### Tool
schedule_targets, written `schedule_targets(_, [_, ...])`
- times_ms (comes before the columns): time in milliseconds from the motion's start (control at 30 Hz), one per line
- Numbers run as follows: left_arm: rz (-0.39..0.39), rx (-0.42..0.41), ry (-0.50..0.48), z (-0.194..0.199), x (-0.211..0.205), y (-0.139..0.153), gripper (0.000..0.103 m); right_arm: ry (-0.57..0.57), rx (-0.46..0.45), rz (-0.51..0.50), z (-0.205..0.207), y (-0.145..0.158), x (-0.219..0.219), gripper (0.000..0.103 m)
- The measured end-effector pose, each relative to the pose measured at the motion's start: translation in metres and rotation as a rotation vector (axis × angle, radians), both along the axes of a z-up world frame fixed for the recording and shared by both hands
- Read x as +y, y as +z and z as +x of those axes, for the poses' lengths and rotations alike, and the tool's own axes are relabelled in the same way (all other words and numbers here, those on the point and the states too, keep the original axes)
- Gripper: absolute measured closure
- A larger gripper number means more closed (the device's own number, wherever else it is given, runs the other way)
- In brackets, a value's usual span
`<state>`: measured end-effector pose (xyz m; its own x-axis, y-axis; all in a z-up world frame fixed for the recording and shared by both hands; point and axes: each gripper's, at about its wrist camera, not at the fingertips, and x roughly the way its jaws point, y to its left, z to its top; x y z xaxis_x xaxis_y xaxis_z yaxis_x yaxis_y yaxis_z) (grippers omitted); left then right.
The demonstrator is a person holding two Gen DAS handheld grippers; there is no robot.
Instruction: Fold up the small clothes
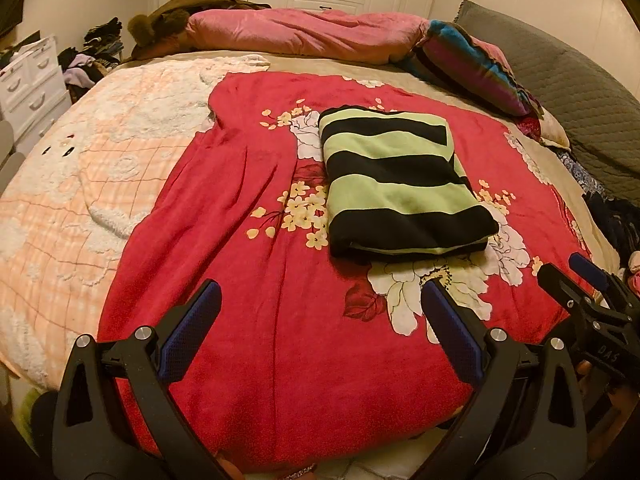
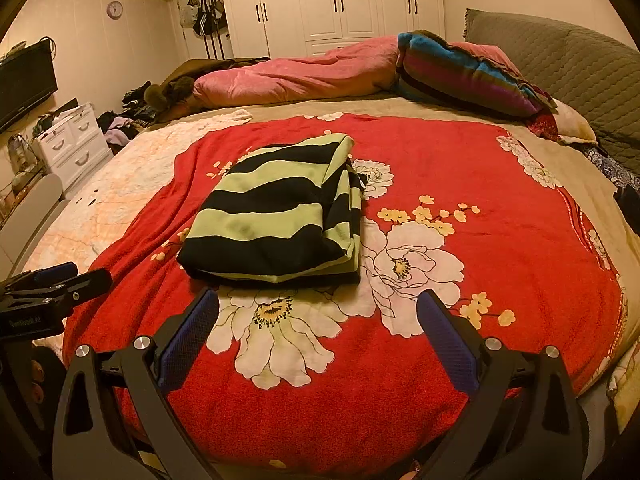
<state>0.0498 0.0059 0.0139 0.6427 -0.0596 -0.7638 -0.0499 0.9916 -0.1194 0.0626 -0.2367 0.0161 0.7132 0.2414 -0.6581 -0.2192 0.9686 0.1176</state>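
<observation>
I am holding both grippers over the near edge of the bed (image 1: 168,56), and neither one is touching anything. My left gripper (image 1: 320,300) is hanging with its jaws spread wide and released, nothing between the blue pads (image 1: 192,328). My right gripper (image 2: 318,308) is doing the same, jaws wide apart and empty. In the left wrist view I am seeing my right gripper just off to the right of my left one; in the right wrist view my left gripper is showing at the left edge.

The garment (image 1: 400,176), striped black and pale green, is lying folded into a thick rectangle. It is sitting just ahead of my jaws, slightly right of centre for the left gripper and slightly left of centre for the right one, apart from both. Its nearest folded edge is facing me, with layers showing along it.

It is resting on a red blanket (image 1: 248,240) with white and yellow flowers, which is running under both grippers. To the left of my jaws a peach quilt (image 1: 80,184) is covering the bed. Far ahead, a pink duvet (image 1: 312,32) is lying bunched across the bed, with a striped blanket (image 1: 472,64) to its right, and white wardrobes (image 2: 340,0) are standing behind.
</observation>
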Motion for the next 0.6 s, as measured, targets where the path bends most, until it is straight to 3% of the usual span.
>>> schedule_targets(600, [0.016, 0.005, 0.006, -0.0002, 0.0004, -0.0005, 0.009, -0.005, -0.002, -0.002, -0.0012, -0.0005, -0.0019, 0.004])
